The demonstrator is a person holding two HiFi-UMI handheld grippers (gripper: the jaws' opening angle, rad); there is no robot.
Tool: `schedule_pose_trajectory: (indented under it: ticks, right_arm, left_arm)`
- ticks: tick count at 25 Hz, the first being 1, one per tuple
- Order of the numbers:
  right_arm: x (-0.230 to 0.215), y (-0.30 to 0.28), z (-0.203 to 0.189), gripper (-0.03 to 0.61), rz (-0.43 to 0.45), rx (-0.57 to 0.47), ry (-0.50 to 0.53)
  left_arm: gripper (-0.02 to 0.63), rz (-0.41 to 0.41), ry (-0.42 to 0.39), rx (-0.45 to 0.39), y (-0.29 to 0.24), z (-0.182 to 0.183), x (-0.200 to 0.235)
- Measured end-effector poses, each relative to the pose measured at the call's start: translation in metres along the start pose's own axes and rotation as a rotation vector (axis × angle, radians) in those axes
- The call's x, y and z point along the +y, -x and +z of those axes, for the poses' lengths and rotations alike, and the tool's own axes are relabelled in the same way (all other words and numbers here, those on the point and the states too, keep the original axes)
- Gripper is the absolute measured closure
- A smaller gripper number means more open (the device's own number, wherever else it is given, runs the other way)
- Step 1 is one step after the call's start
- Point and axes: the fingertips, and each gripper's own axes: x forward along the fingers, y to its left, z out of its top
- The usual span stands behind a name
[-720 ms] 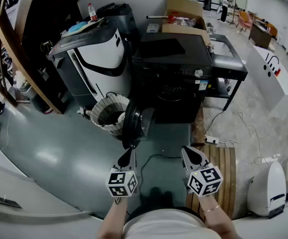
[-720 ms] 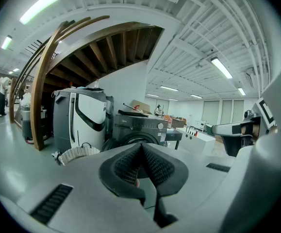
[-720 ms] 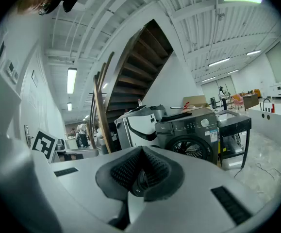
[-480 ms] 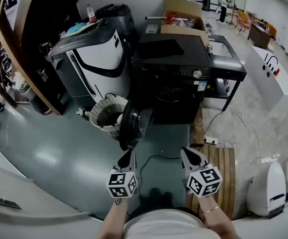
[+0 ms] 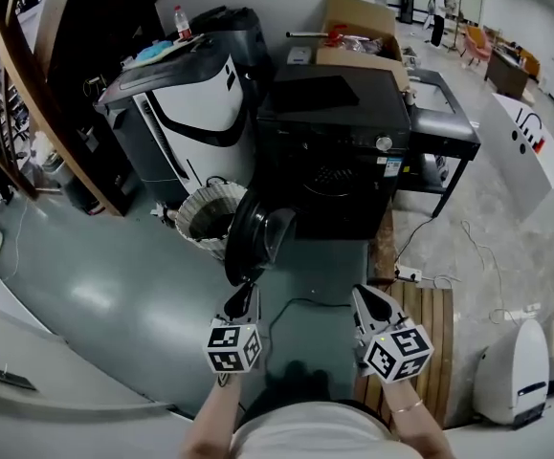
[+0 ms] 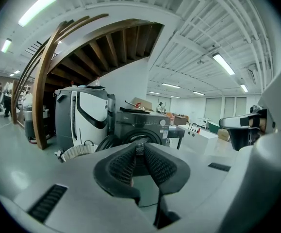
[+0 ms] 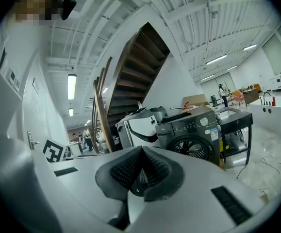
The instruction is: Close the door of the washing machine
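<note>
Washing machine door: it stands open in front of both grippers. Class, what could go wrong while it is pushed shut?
The left gripper, fingers together, could slip off the curved edge of the door. A weak push may leave it ajar against the washing machine. Stepping closer, a foot might catch the black cable on the floor.

Since 0.7 s ago, in the head view, the left tool [image 5: 244,296] has crept slightly left and up toward the lower rim of the round dark door [image 5: 255,237], which now shows a touch larger and further left before the black front-loading washing machine [image 5: 334,151].
</note>
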Motion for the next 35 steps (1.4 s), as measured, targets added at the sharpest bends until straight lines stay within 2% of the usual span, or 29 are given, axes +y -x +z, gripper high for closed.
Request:
schedule_pose_trajectory:
  ticks: [4,7,14,20,28,35]
  right_arm:
    - [-0.005,-0.004,-0.003,0.572,0.014,0.013,-0.008]
    - [-0.011,-0.018,-0.005,0.572,0.015,0.021,-0.012]
    - [-0.021,-0.078,-0.007,0.572,0.034,0.062,-0.033]
    - [-0.031,-0.155,0.007,0.572,0.048,0.078,-0.025]
    - [-0.042,-0.267,0.022,0.572,0.069,0.114,-0.017]
    - [-0.036,-0.338,0.024,0.572,0.087,0.143,-0.015]
  left_arm:
    - [0.480,0.057,0.001,0.035,-0.009,-0.011,0.025]
    - [0.443,0.099,-0.012,0.061,-0.023,-0.016,0.049]
    - [0.427,0.188,0.016,0.119,-0.064,-0.028,0.108]
    - [0.426,0.239,0.049,0.171,-0.118,-0.032,0.168]
    - [0.426,0.267,0.059,0.246,-0.188,-0.042,0.232]
    - [0.426,0.268,0.055,0.300,-0.227,-0.051,0.277]
